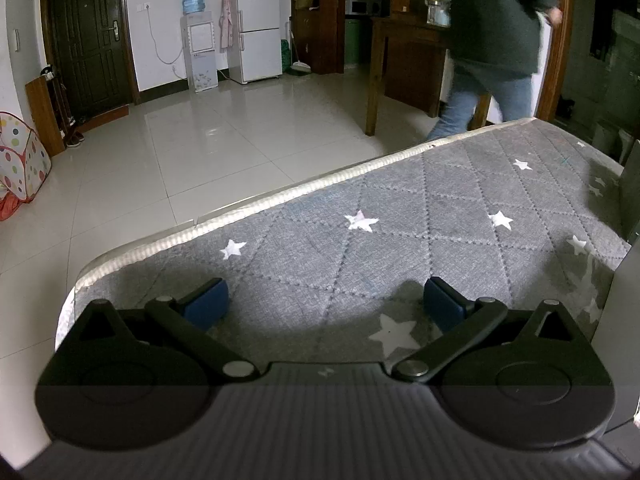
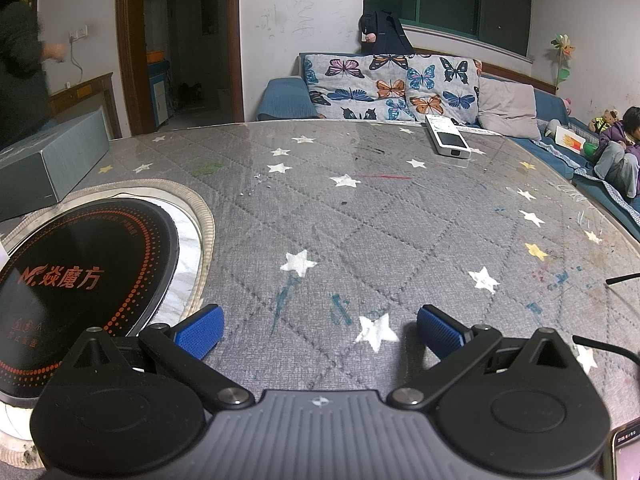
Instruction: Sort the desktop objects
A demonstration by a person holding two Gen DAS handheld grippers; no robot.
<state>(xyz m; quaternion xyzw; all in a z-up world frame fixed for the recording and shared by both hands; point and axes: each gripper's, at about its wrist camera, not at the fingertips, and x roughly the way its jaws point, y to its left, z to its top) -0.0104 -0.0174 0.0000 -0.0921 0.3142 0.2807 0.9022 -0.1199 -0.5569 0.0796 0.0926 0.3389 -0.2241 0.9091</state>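
Note:
Both grippers rest low over a round table covered by a grey star-patterned cloth (image 2: pixel 360 208). My left gripper (image 1: pixel 326 300) is open near the table's edge, with only cloth (image 1: pixel 400 216) between its blue pads. My right gripper (image 2: pixel 320 330) is also open and holds nothing. A white flat device (image 2: pixel 447 136) lies at the far side of the table in the right wrist view. A grey-green box (image 2: pixel 48 160) sits at the far left, and the same box's edge (image 1: pixel 630 200) shows at the right of the left wrist view.
A black round induction cooktop (image 2: pixel 80 276) is sunk into the table left of my right gripper. A phone corner (image 2: pixel 626 456) and a black cable (image 2: pixel 608 346) lie at the right. A person (image 1: pixel 492 40) walks beyond the table. A sofa (image 2: pixel 400 80) with a seated child (image 2: pixel 620 148) stands behind.

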